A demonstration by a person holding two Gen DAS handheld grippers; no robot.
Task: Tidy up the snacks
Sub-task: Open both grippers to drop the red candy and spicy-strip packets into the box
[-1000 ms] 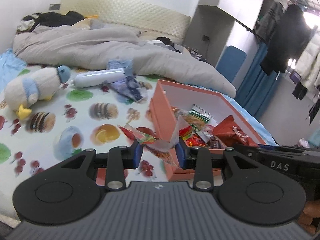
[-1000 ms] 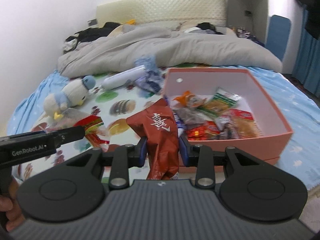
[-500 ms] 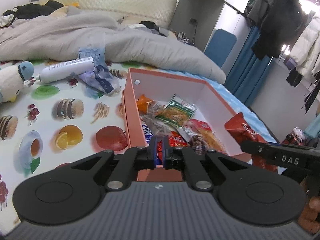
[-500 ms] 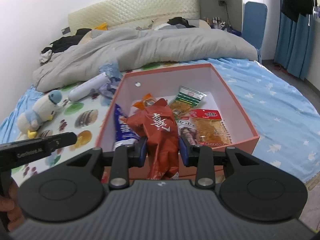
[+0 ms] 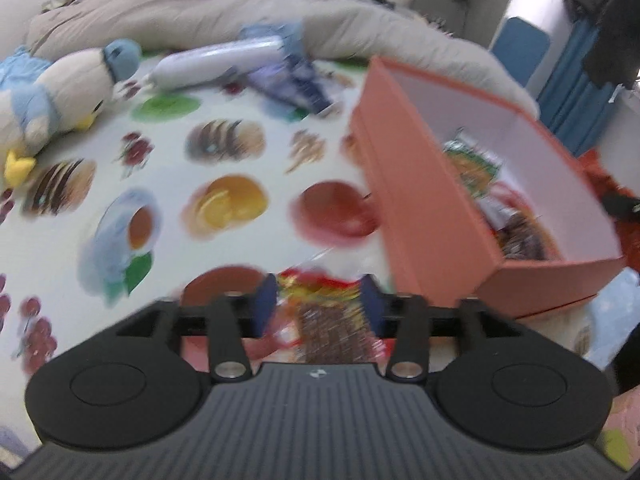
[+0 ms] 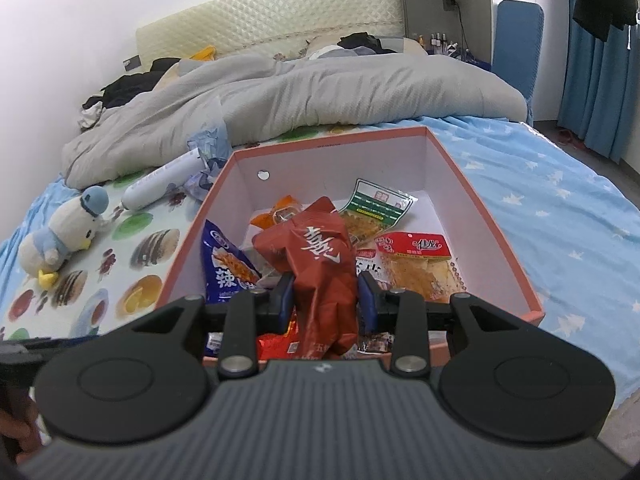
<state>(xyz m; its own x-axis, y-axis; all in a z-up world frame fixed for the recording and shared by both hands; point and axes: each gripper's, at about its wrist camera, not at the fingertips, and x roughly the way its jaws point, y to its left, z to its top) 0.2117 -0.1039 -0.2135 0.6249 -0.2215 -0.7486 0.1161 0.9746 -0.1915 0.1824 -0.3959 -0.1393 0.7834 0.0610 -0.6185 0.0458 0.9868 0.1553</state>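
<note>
Right wrist view: pink box (image 6: 496,240) on the bed (image 6: 560,200), red snack bag (image 6: 320,264) above it.
Right claw (image 6: 325,294) grips the red snack bag over the box's near end. Left claw (image 5: 318,306), its jaws just opening, straddles a clear-wrapped snack (image 5: 324,316) on the bed's near edge beside the box, unpinched.

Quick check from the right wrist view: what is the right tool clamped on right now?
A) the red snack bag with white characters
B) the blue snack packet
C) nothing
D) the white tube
A: the right tool pinches the red snack bag over the pink box.
</note>
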